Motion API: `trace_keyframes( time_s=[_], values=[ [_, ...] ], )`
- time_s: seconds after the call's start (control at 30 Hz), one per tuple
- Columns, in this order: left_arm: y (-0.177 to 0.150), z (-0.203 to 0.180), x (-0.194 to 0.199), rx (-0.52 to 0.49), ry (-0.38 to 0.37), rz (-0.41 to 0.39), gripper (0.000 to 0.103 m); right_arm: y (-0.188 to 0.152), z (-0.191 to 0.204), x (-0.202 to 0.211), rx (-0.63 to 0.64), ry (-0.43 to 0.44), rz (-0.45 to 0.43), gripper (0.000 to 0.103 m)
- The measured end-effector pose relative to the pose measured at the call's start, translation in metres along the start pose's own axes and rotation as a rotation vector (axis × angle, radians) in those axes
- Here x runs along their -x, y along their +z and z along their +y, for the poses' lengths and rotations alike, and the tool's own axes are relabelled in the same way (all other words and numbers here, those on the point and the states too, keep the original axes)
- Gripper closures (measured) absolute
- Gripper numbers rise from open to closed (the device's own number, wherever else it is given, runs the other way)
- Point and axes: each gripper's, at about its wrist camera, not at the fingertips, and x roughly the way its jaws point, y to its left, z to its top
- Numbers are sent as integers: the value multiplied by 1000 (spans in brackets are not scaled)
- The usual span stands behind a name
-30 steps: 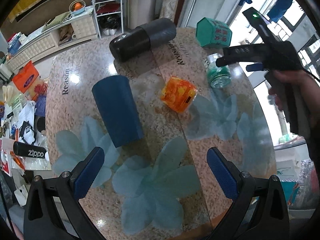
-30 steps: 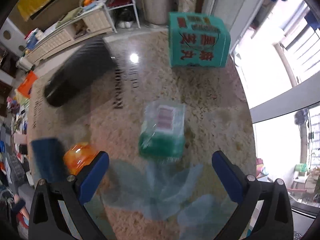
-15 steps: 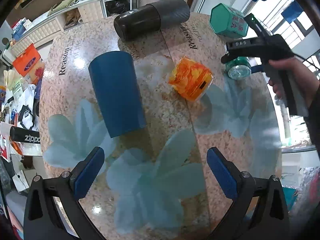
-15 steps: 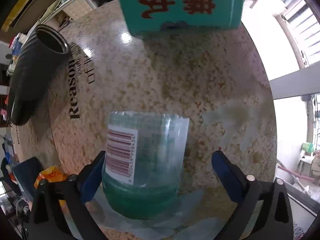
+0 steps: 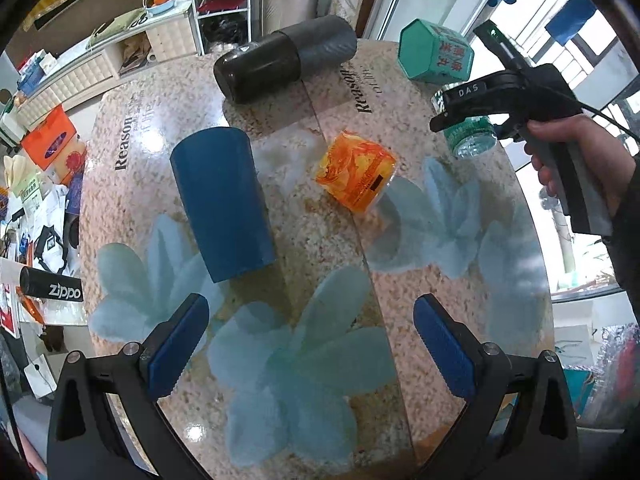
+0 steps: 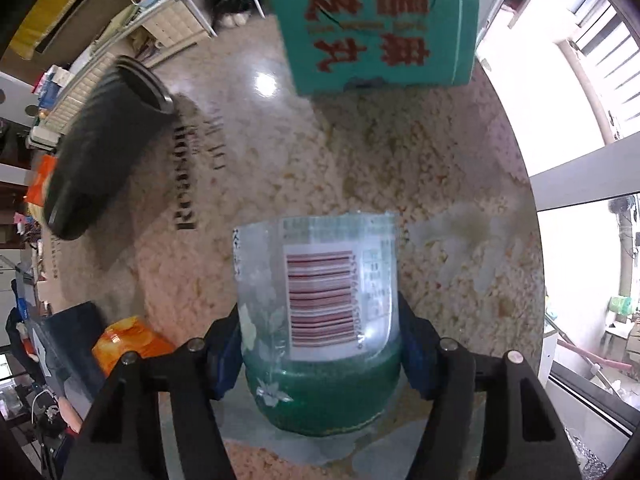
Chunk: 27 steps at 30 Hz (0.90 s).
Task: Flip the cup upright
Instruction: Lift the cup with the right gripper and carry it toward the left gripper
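1. Since half a second earlier, we saw the right hand-held gripper [image 6: 320, 354] move from wide open around the clear cup [image 6: 318, 320] to closed against its sides.
2. We saw its blue pads [image 6: 226, 360] pressing the cup from both sides, just above the green end.
3. The cup lay on the bench [image 6: 360, 168], with its green end toward the camera and its barcode label facing up.
4. In the left wrist view, the cup [image 5: 470, 138] sat near the right edge of the bench [image 5: 320, 240], partly hidden by the right hand-held gripper [image 5: 460, 114].
5. Our left hand-held gripper [image 5: 308, 346] hung wide open over the near part of the bench and held nothing.
6. A teal box [image 6: 376, 24] stood beyond the cup, and a black flask [image 6: 100, 160] lay on its side to the left.
7. A blue tumbler [image 5: 222, 204] and an orange packet [image 5: 356, 176] lay in the middle, apart from each other.
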Motion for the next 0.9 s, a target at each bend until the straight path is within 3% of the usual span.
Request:
trace_keyframes(
  time_s=[0.4, 0.67, 0.9],
  values=[
    [-26, 1, 28, -60, -22, -49, 0, -85, 30, 81, 72, 69, -104, 40],
    [-53, 9, 36, -115, -18, -40, 0, -141, 67, 60, 88, 99, -102, 40],
    [-85, 21, 27, -156, 15, 15, 0, -199, 93, 23, 113, 70, -39, 40]
  ],
)
